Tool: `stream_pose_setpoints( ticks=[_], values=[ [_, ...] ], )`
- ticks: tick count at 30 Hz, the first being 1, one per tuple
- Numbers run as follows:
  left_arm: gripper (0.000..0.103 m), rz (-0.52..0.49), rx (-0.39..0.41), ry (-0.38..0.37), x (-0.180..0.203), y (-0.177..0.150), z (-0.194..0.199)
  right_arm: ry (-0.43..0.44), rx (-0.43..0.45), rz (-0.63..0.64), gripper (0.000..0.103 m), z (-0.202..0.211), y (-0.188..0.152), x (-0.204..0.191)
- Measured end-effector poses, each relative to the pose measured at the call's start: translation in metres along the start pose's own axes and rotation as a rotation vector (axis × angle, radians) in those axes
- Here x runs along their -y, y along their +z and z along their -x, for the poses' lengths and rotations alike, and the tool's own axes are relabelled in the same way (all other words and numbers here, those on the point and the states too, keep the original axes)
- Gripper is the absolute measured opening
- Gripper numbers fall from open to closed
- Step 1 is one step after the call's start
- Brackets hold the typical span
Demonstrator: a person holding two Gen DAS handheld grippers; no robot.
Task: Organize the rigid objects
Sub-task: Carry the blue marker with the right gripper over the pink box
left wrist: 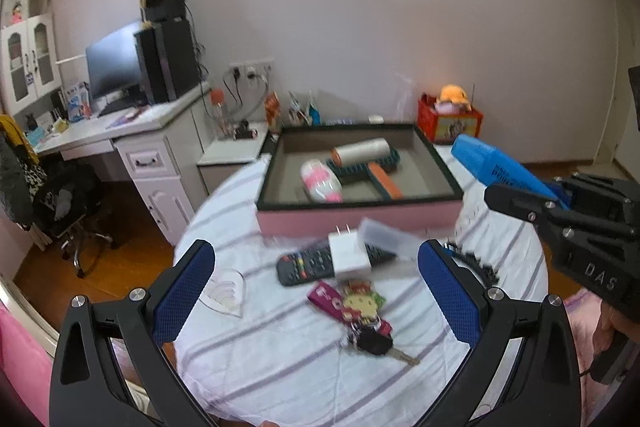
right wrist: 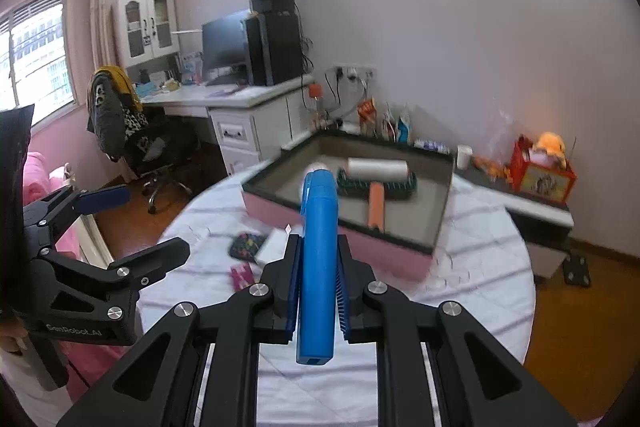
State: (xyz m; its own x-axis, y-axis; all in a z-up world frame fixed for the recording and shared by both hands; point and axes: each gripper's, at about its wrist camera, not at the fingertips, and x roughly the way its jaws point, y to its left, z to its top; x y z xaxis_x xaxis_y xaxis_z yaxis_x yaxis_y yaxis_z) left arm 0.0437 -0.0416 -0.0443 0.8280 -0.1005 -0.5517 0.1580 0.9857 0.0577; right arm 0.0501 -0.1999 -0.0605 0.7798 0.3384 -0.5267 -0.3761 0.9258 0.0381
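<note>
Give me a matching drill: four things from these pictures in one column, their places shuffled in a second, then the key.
1. blue case
2. lint roller
3. charger
4. keys

A. lying on the remote
B. on the cloth, nearest the left gripper
C. between the right gripper fingers
D. in the box

Pairs: 1-C, 2-D, 3-A, 4-B

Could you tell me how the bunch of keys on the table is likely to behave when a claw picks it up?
The keys hang on a pink strap with a cartoon tag, so the bunch would probably dangle and swing. The loose parts look likely to trail if pushed. It seems sturdy, not fragile.
</note>
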Motion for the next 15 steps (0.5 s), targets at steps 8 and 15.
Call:
stream_pose_setpoints(
  ticks=[8,15],
  values=[
    [0.103,0.011,0.064,0.038,-0.015,0.024,0.006,0.004,0.045,0.045,0.015,-0.004,0.029,-0.014],
    [0.103,0.007,0.085,0.051,-0.019,0.044,-0.005,-0.02,0.057,0.056,0.015,-0.016,0.046,-0.007]
  ],
)
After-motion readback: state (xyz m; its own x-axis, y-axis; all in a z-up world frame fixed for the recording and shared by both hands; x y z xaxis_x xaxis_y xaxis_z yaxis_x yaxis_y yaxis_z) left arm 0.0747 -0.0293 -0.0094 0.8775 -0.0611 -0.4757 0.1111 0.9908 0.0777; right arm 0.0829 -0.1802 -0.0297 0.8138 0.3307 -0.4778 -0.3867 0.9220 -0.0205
